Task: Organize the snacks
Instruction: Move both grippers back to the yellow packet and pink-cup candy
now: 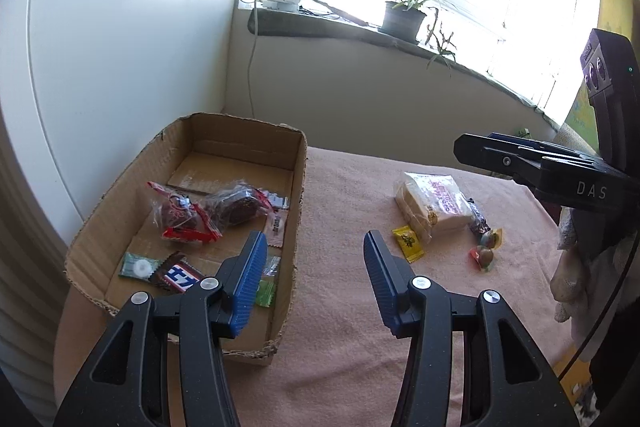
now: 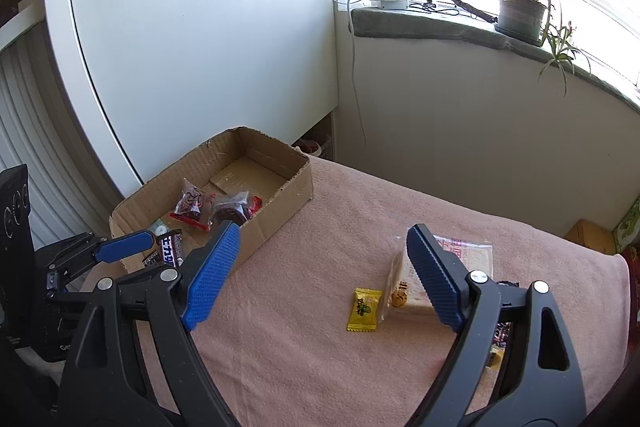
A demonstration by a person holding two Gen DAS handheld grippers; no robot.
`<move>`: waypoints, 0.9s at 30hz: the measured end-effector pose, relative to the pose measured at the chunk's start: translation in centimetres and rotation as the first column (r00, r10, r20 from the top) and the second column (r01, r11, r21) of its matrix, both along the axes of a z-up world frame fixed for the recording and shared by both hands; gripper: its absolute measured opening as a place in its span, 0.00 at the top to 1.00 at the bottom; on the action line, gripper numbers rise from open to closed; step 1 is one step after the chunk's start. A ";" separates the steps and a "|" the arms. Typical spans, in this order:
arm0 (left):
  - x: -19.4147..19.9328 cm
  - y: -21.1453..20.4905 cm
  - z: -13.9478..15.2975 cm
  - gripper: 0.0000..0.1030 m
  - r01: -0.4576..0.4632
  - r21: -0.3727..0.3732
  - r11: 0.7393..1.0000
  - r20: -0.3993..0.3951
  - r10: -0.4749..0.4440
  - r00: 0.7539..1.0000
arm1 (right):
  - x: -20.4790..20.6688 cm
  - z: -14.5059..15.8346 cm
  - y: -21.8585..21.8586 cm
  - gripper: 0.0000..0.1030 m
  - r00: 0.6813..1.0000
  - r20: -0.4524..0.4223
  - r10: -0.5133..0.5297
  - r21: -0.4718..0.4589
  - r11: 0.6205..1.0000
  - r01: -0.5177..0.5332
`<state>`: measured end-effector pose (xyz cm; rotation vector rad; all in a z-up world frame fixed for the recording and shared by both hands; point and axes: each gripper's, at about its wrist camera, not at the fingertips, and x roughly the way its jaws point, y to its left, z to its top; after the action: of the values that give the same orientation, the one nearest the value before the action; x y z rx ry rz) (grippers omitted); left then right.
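A cardboard box (image 1: 298,187) (image 2: 296,193) stands on the pink cloth at the left and holds several wrapped snacks, among them two dark cakes (image 1: 232,207) (image 2: 230,213) and a chocolate bar (image 1: 178,273). On the cloth to the right lie a bag of white wafers (image 1: 434,207) (image 2: 404,297), a yellow candy (image 1: 407,243) (image 2: 363,309) and small foil sweets (image 1: 485,251). My left gripper (image 1: 314,247) is open and empty over the box's right wall. My right gripper (image 2: 322,239) is open and empty above the cloth, its right finger over the wafer bag.
The pink cloth (image 1: 344,307) (image 2: 304,307) covers the table. A white cabinet (image 2: 200,47) stands behind the box. A windowsill with a potted plant (image 1: 402,15) (image 2: 520,13) and a white adapter runs along the back wall.
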<state>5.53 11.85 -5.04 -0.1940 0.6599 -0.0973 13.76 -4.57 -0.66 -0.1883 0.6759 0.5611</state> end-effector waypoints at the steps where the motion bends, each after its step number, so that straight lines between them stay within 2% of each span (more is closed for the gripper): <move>1: 0.1 -0.3 -0.1 0.52 0.007 -0.001 1.000 -0.002 -0.007 1.000 | -0.1 0.0 -0.9 0.15 1.000 0.004 -0.017 -0.004 1.000 0.017; 9: 1.4 -3.3 -0.8 0.52 0.064 -0.008 0.998 -0.026 -0.064 0.998 | -0.5 -1.1 -8.6 0.15 0.989 -0.017 -0.147 -0.005 0.989 0.147; 16: 2.9 -5.8 -1.7 0.52 0.111 -0.030 0.993 -0.059 -0.113 0.992 | -0.5 -3.4 -14.1 0.15 0.970 -0.072 -0.230 -0.015 0.973 0.230; 21: 4.1 -7.4 -2.7 0.52 0.143 -0.051 0.988 -0.093 -0.147 0.985 | -0.9 -6.4 -16.1 0.15 0.957 -0.136 -0.255 -0.023 0.967 0.254; 27: 5.9 -9.3 -4.2 0.52 0.173 -0.054 0.983 -0.145 -0.179 0.973 | -1.3 -8.9 -16.1 0.15 0.955 -0.173 -0.241 -0.045 0.971 0.237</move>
<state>11.47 2.50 -9.23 -0.1832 0.8248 -0.2692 12.45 -20.68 -9.56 -0.0773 0.8658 0.3393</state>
